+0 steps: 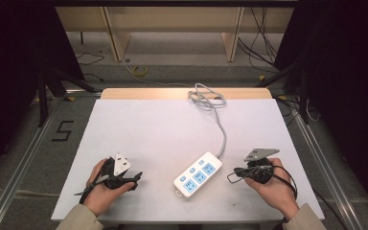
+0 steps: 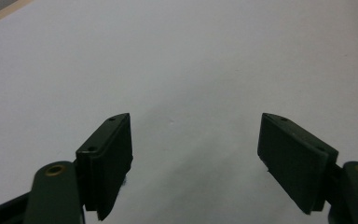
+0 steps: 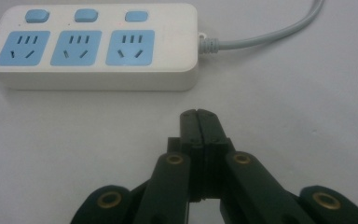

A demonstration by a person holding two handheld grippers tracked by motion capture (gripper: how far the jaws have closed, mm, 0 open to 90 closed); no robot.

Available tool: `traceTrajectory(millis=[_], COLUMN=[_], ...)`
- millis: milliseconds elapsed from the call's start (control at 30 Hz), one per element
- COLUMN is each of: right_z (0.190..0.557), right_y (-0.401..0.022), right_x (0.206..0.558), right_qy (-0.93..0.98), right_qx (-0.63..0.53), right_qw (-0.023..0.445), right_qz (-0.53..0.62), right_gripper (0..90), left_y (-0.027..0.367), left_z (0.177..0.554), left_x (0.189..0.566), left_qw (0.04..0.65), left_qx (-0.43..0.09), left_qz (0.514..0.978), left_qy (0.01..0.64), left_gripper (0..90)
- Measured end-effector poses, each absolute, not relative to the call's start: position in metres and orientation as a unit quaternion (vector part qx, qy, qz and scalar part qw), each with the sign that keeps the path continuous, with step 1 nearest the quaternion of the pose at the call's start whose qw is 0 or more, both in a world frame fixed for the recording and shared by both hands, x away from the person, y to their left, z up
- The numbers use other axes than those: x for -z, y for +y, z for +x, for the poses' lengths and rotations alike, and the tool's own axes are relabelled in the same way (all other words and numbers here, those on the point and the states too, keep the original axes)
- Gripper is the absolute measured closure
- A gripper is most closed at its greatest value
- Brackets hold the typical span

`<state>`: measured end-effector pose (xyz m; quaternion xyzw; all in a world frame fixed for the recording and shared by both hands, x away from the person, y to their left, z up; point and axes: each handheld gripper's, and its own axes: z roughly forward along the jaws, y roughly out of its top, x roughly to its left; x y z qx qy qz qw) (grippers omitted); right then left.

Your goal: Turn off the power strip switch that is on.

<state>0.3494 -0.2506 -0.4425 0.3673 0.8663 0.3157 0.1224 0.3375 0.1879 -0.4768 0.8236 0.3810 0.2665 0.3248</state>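
A white power strip [image 1: 197, 174] with three blue sockets and three blue switches lies on the white table [image 1: 172, 124], between my two hands. Its grey cable [image 1: 223, 129] runs to a coil at the table's far edge. My left gripper [image 1: 136, 178] rests at the front left, open, with bare table between its jaws [image 2: 196, 154]. My right gripper [image 1: 231, 176] sits just right of the strip, shut with nothing in it. In the right gripper view the strip [image 3: 93, 46] lies a short way beyond the closed tips [image 3: 199, 114], and its cable [image 3: 261, 39] leaves to the right.
The coiled cable [image 1: 206, 97] lies by the wooden far edge of the table. Floor rails run along both sides, with a "5" mark [image 1: 63, 130] on the left floor. Wooden legs and loose wires stand beyond the table.
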Motion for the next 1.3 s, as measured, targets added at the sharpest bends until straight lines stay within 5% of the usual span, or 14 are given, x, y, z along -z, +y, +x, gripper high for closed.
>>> traceTrajectory(millis=[1300], right_z=[0.359], right_y=[-0.235], right_x=[0.442], right_qy=[0.884], right_qx=[-0.303], right_qw=[0.126], right_qz=[0.332], right_gripper=[90.0], left_y=[0.188], left_z=[0.338], left_x=[0.476], left_qw=[0.326], left_qx=[-0.270], left_qz=[0.822], left_qy=[0.380], left_gripper=[26.1])
